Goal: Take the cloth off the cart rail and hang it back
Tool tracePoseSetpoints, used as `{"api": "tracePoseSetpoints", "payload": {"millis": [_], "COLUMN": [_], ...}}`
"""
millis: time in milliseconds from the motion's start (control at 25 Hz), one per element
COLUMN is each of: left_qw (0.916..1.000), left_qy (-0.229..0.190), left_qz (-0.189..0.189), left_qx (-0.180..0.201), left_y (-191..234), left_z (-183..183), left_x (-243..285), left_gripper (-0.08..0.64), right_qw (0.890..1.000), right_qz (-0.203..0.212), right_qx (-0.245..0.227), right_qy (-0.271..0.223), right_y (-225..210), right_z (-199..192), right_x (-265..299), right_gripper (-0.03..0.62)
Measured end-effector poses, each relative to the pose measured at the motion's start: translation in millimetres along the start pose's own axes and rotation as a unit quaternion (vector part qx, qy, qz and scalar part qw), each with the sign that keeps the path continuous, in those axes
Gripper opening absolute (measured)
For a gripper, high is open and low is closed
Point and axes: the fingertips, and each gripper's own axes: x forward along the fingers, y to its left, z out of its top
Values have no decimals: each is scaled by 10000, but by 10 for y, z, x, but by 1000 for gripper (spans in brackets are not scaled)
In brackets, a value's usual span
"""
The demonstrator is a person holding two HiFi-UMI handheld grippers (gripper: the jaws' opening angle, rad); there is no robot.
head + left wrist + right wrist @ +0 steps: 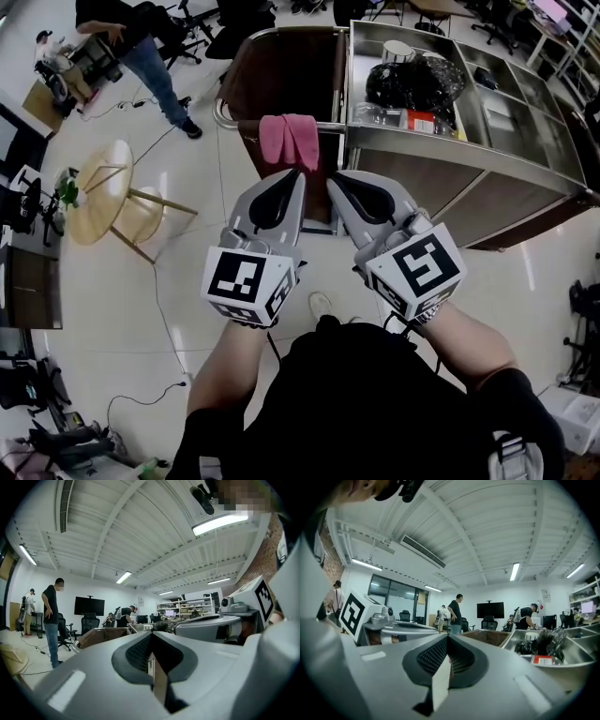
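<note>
Two grippers are held side by side, both pointing level toward a cart. The left gripper (pixel 294 178) has its jaws fully together, the ribbed black pads (pixel 137 652) meeting at the tip with nothing between them. The right gripper (pixel 336 180) is likewise closed tight and empty, its tip just beside the left one. One marker cube sits at the rear of each: the left cube (pixel 246 284) and the right cube (pixel 417 265), with a bare forearm behind each. One pink cloth (pixel 289 139) lies directly ahead of both tips, draped over the cart rail (pixel 232 123) and hanging down on the near side; whether the tips touch its lower edge cannot be told. The brown bin (pixel 281 70) lies beyond the rail. The steel cart (pixel 422 159) stands ahead and to the right of the right tip, its nearest compartment holding a black bag (pixel 412 80) and a red packet (pixel 422 122). One round wooden table (pixel 98 192) stands well to the left of the left gripper. One person (pixel 141 42) stands far ahead on the left, on the pale floor.
</note>
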Motion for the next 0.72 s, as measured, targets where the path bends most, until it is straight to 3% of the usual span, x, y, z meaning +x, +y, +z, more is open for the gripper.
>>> {"api": "tracePoseSetpoints", "payload": {"millis": [400, 560, 720], "left_qw": [9993, 9990, 9988], "left_qy": [34, -56, -123], "left_qz": [275, 310, 224], "left_qx": [233, 308, 429], "left_y": [-535, -677, -979], "left_z": [-4, -1, -19], "left_x": [-426, -494, -672], "left_gripper": [3, 3, 3], "right_qw": [9995, 9996, 9998], "right_qz": [229, 190, 130], "right_qx": [-131, 38, 28], "right_qy": [-201, 215, 122], "right_y": [352, 439, 600], "right_z": [21, -78, -138], "right_x": [-541, -734, -1029], "right_gripper": [0, 0, 0]}}
